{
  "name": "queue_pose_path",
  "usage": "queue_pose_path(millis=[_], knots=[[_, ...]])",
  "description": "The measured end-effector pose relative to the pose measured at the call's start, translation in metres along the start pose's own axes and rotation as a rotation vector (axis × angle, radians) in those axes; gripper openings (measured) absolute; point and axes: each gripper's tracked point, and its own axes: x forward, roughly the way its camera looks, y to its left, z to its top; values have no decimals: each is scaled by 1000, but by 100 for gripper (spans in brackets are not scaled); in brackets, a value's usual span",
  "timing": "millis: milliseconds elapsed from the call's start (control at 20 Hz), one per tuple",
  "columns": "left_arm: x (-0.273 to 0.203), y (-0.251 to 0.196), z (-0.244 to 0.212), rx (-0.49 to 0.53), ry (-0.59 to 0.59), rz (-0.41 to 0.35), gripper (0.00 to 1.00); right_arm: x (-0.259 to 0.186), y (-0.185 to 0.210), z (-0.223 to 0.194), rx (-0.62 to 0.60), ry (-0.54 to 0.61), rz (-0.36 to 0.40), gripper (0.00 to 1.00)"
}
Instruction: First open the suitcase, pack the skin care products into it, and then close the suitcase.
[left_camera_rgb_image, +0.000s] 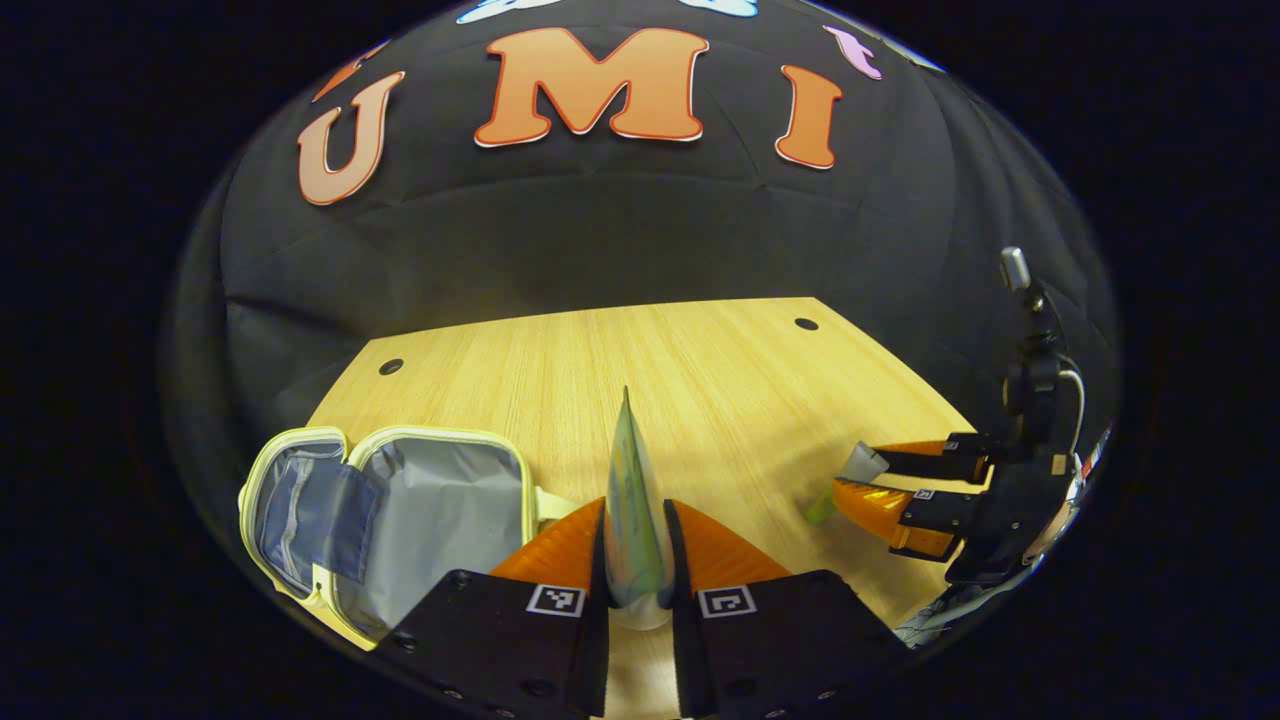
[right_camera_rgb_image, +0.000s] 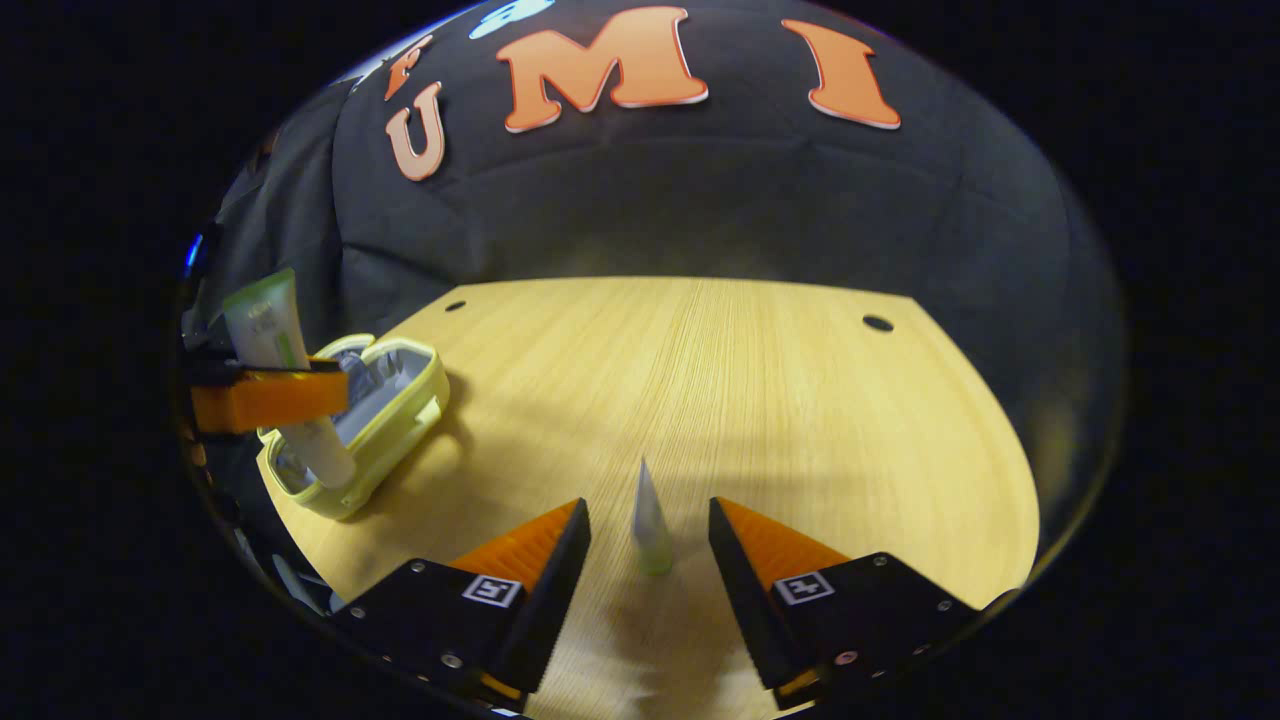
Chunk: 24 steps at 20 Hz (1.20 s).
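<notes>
The pale-yellow suitcase lies open on the table, the left gripper clamps one tube beside it, unpacked, while the right gripper, spread wide, straddles a second tube well apart.

**Bright table, dark surround, heavy fisheye bend**

Overhead light falls evenly on my wooden table, leaving soft shadows beside the suitcase. The cloth wall stays dim. Edges curve and smear strongly; the centre stays sharp, with no harsh glare.

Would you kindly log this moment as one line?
pale yellow suitcase open | left tongs shut on pale tube | right tongs open around small tube
</notes>
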Motion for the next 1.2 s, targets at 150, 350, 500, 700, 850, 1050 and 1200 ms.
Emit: queue_pose_path(millis=[150,350,500,700,850,1050,1200], knots=[[3,13,-10,9,19,8,27,11,-3,-15,-15,17,-25,55],[7,16,-18,-9,40,-17,25,13,-4,-11,-35,27,-40,29],[-2,22,-14,-14,43,-46,27,0,4,10,-22,7,-48,25],[-23,50,-2,-46,54,-63,27,-31,35,55,-25,-29,-35,25],[-42,82,6,-65,67,-69,27,-51,75,90,-51,-67,-6,25],[-64,140,1,-38,124,-77,27,-58,139,117,-32,-94,38,25],[-64,178,-16,-26,220,-99,27,-55,187,124,-15,-102,95,25]])
